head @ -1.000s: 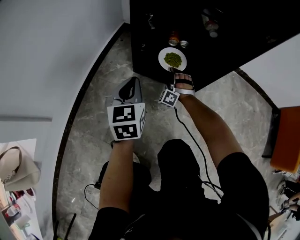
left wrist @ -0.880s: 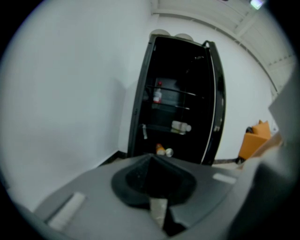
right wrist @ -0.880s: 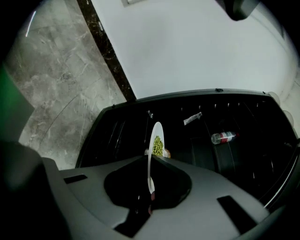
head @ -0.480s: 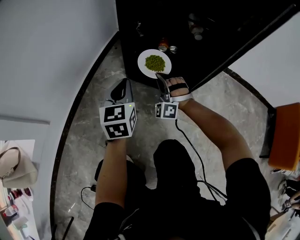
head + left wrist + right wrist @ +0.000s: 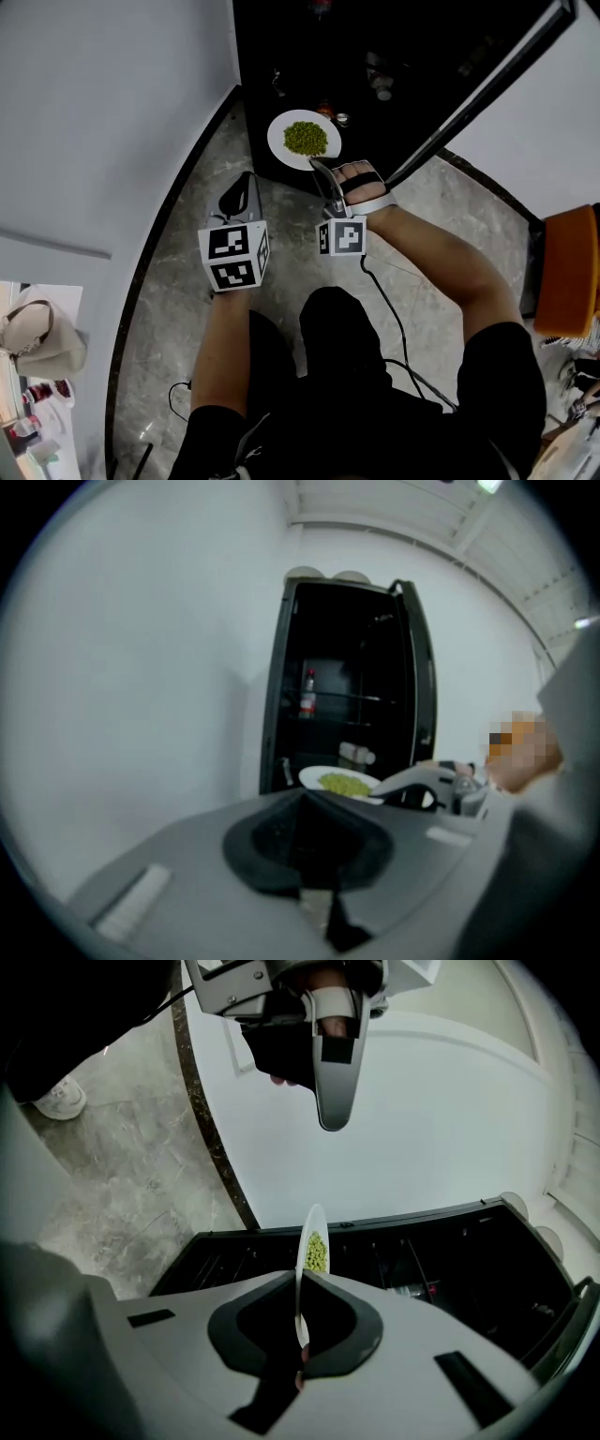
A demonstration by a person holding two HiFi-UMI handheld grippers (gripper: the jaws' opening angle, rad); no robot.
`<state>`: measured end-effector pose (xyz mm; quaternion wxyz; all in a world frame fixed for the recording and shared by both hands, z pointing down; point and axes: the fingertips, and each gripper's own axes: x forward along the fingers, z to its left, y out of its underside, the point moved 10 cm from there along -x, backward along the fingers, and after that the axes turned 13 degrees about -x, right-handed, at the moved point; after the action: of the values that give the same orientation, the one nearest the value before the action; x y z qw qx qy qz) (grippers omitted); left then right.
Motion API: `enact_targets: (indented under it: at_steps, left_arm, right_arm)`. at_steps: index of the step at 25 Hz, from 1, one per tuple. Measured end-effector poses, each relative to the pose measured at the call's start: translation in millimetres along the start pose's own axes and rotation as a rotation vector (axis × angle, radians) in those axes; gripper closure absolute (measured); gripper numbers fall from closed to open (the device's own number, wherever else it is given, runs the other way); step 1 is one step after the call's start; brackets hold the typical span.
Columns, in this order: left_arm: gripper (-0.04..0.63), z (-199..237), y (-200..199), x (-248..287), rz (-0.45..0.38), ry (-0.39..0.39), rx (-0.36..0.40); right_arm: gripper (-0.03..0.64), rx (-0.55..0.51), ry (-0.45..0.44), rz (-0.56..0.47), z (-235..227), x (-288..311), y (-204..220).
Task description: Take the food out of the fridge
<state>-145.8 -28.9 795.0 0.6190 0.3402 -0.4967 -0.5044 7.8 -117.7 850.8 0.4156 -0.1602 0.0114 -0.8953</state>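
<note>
**Plate of peas comes up and out of the fridge**

Since a second ago, my right gripper (image 5: 323, 171) has carried the white plate (image 5: 278, 143) up and outward. Back then the plate sat low at the front edge of the black fridge (image 5: 403, 47). Now it hangs in front of the opening, with its near half over the grey marble floor (image 5: 178, 281). It also looks larger from the head view (nearer my face, so higher).

The pile of green peas (image 5: 305, 138) lies in the middle of the plate as before. From the left gripper view the plate looks level.

My right fingers are clamped on the plate's near rim. In the right gripper view the rim runs edge-on straight between the two pads.

My left gripper (image 5: 247, 180) has moved far less. It hangs to the left of the plate, near it but apart from it. Its fingers are pressed together on nothing.

The fridge door (image 5: 487, 89) stands open at the right, as it did a second ago. The bottles (image 5: 378, 86) are on the shelf behind the plate, where they were.
</note>
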Motion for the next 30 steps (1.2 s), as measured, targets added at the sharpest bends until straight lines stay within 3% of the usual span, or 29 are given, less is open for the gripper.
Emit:
enact_targets:
  at_steps: [6,15,21,26,30]
  left_arm:
    - [0.595,-2.2,-93.4,-26.0,0.031,0.013,0.025]
    - [0.595,-45.6,-295.4,-113.3,0.047,0.051,-0.007]
    - [0.595,-74.9,-407.3,-156.5,0.058,0.114,-0.007]
    - [0.595,-87.6,-472.6,-175.2,0.020,0.182,0.046]
    - [0.595,-102.6,-499.7,-174.7,-0.001,0.223,0.055]
  right_arm:
    - [0.607,0.025,-0.079,-0.003,-82.5,-29.7,-10.5]
    - [0.607,0.047,-0.105,-0.005,-297.1,-107.8,-16.8]
    - [0.607,0.019,-0.124,0.033,-415.6,-158.8,-16.2]
    - [0.607,-0.011,-0.118,0.124,-479.7,-181.1,-11.3]
    - [0.607,0.013,-0.099,0.195,-516.0,-197.2,10.0]
